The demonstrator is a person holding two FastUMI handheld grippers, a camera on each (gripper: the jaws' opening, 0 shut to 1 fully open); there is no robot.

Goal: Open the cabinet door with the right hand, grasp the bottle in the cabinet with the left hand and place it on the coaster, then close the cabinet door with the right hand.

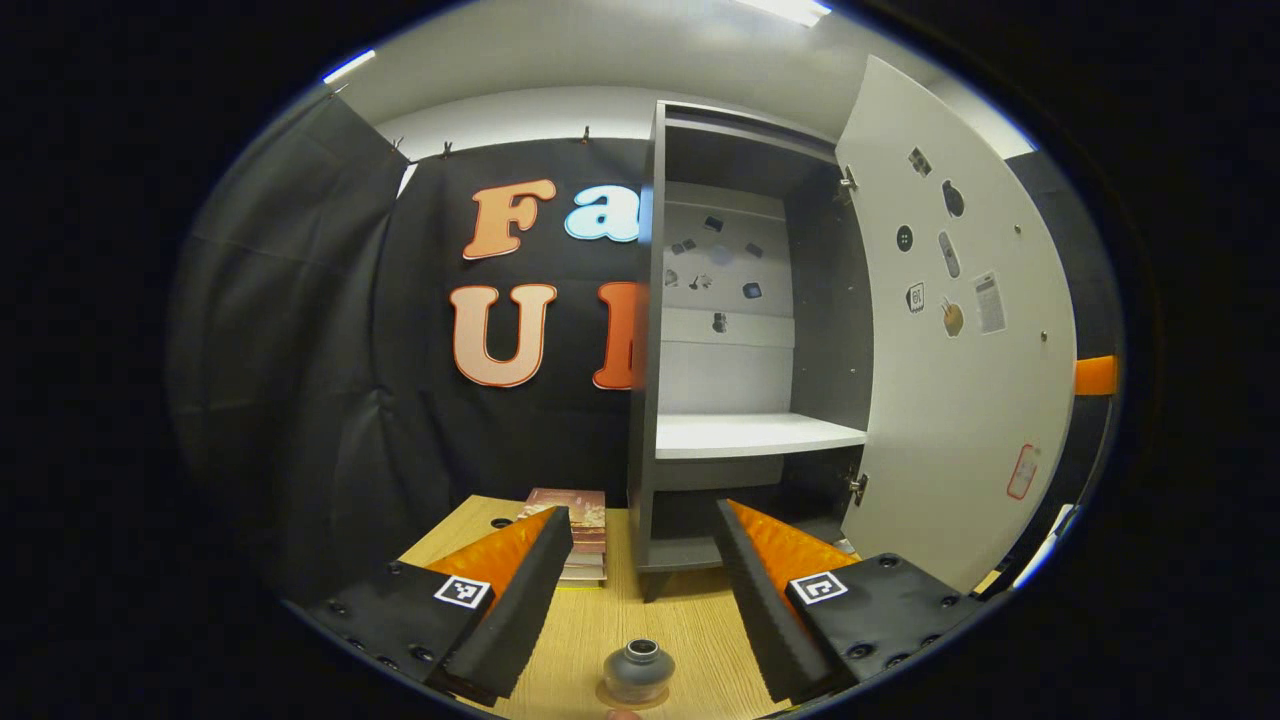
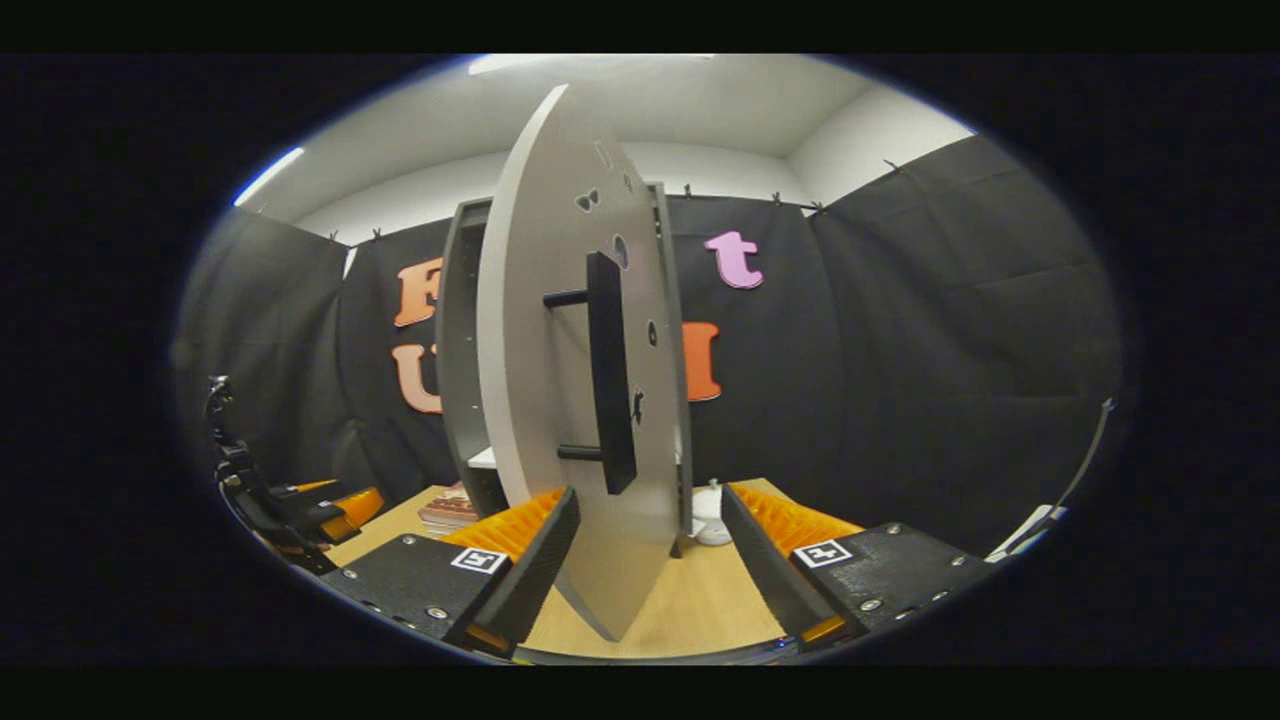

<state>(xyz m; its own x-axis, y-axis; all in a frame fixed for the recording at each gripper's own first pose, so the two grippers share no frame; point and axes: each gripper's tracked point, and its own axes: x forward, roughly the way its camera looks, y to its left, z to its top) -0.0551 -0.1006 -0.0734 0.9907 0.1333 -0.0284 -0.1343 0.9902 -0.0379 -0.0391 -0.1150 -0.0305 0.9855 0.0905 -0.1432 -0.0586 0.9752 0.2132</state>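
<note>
Bottle (image 1: 639,671) upright on coaster (image 1: 612,697), mouth up

Coaster (image 1: 634,695) mostly hidden under bottle (image 1: 638,670); stickers on cabinet door (image 1: 960,330) too small to tell.

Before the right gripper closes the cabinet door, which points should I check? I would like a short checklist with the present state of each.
1. Bottle out of the cabinet: ok, it stands on the table.
2. Bottle on the coaster: ok, a flat disc shows under it.
3. Left gripper released: ok, open, bottle free between its fingers.
4. Cabinet door open: ok, wide open.
5. Right gripper on the handle: not ok, open, below the handle, astride the door edge.
6. Door path clear: cannot tell.
</note>
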